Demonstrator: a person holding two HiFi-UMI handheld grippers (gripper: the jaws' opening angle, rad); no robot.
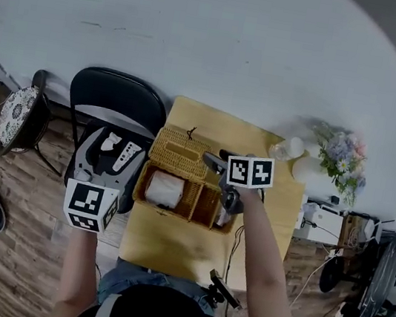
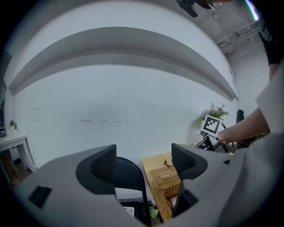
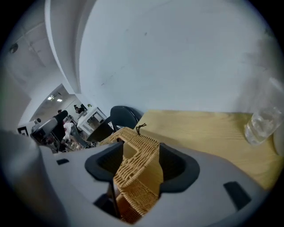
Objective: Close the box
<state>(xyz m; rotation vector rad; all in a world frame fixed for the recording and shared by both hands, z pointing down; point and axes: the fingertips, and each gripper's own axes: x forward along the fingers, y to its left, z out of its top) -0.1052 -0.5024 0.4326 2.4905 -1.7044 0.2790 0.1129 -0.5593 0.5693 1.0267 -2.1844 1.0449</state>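
Observation:
A wicker box [image 1: 205,206] stands on the wooden table [image 1: 182,253] with its lid [image 1: 178,151] tipped up and back, and a white bundle [image 1: 164,188] lies inside. My right gripper [image 1: 217,166] is at the lid's right end. In the right gripper view the lid's woven edge [image 3: 143,148] fills the gap between the jaws of my right gripper [image 3: 140,165], both pads against it. My left gripper [image 2: 144,162] is open and empty, held off the table's left side above the chair; its marker cube [image 1: 90,206] shows in the head view. The box [image 2: 166,179] lies beyond its jaws.
A black folding chair [image 1: 114,95] left of the table carries a black case [image 1: 108,158]. A glass [image 1: 283,150], a white vase [image 1: 308,167] and flowers [image 1: 341,159] stand at the table's far right. A cushioned stool [image 1: 18,112] is further left. A black clip [image 1: 225,290] sits on the near edge.

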